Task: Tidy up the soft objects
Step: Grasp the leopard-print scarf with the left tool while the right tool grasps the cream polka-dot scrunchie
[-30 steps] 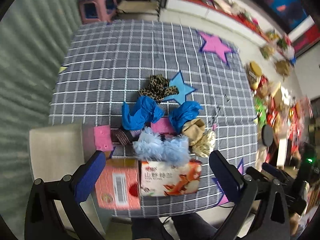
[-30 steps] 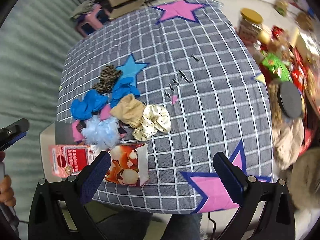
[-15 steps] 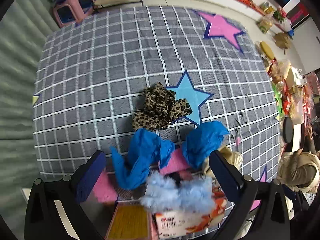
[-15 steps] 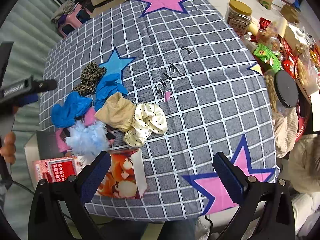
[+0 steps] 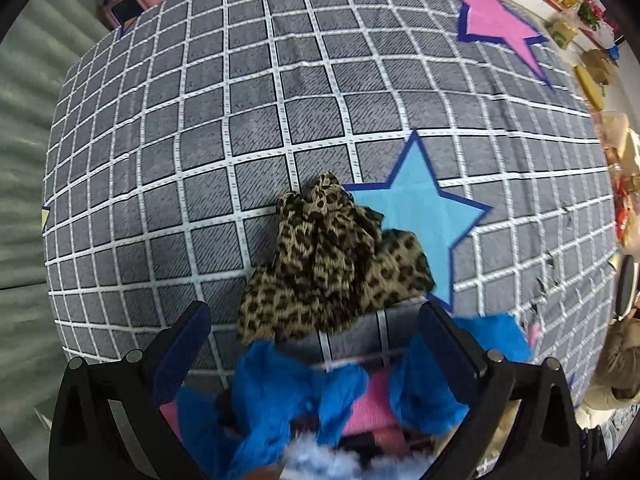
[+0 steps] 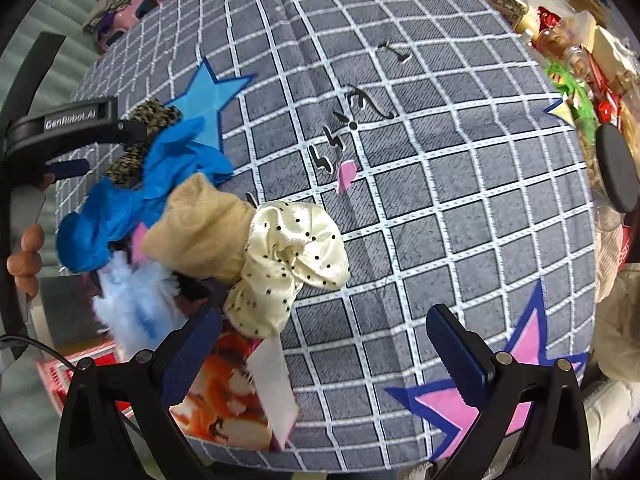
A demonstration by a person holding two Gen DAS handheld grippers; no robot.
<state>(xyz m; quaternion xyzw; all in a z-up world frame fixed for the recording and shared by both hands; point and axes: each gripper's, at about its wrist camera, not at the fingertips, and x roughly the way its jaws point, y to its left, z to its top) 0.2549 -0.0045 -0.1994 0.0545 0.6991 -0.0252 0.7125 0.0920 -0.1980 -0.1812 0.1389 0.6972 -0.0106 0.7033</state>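
A leopard-print scrunchie (image 5: 328, 260) lies on the grey checked cloth (image 5: 240, 100), just ahead of my left gripper (image 5: 316, 344), which stands open above crumpled blue fabric (image 5: 280, 396) and a pink piece (image 5: 368, 408). In the right wrist view the pile holds blue fabric (image 6: 160, 184), a tan cloth (image 6: 204, 228), a cream dotted scrunchie (image 6: 288, 256) and pale blue fluff (image 6: 132, 304). My right gripper (image 6: 324, 348) is open, hovering just right of the cream scrunchie. The left gripper's body (image 6: 76, 128) reaches over the leopard scrunchie (image 6: 148, 120).
A printed orange box (image 6: 224, 392) and a red box (image 6: 80, 372) sit at the near table edge. Jars, snacks and a black lid (image 6: 616, 168) crowd the right side. A pink stool (image 5: 136, 0) stands beyond the far corner. A hand (image 6: 28, 256) shows at left.
My left gripper has moved forward and down over the pile toward the leopard scrunchie. My right gripper has come closer to the cream scrunchie. Both stayed open.
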